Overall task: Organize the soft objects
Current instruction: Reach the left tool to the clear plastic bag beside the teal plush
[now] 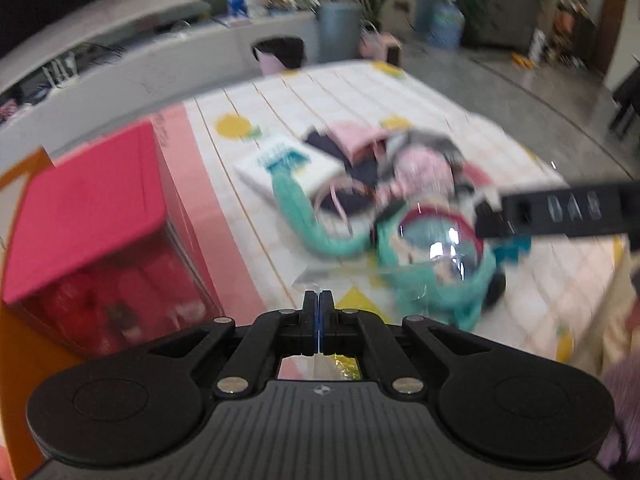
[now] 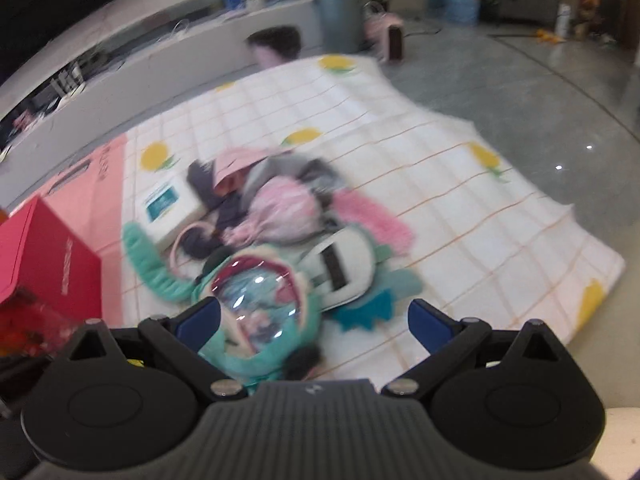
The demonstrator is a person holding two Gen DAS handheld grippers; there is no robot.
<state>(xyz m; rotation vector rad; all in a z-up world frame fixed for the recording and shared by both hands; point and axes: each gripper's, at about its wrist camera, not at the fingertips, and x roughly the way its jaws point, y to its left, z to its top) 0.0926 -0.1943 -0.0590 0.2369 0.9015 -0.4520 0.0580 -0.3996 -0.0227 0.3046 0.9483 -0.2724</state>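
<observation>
1. The quilted mat [image 2: 400,148], white with an orange grid and yellow fruit prints, lay across the grey floor; both views were smeared by motion blur, so fine print and fabric detail could not be read.
2. At the mat's left edge stood a red box [image 1: 84,216] with a clear front wall. Through that wall only red and dark shapes showed; what they were could not be told. In the right wrist view the box was cut off by the frame.
3. Near the mat's middle sat the pile of soft things [image 2: 272,208]: pink, grey and dark navy pieces heaped together, their outlines running into one another.
4. At the near side of that pile lay a teal plush toy [image 2: 256,312] with a clear domed bubble on it, one long teal limb stretching toward the red box. Its lower part was hidden behind the right gripper's body.
5. A white and grey padded piece with a black strap [image 2: 340,268] lay just beside the plush, on the side away from the box.
6. A flat white packet with a teal label [image 2: 168,204] rested against the pile's box-side edge.
7. The right gripper [image 2: 314,320] hung over the mat's near part with its blue-padded fingers [image 2: 200,316] wide apart, the plush between them but not pinched.
8. The left gripper [image 1: 319,300] had its fingers pressed together on a thin clear film, hard to make out, above the mat beside the box.
</observation>
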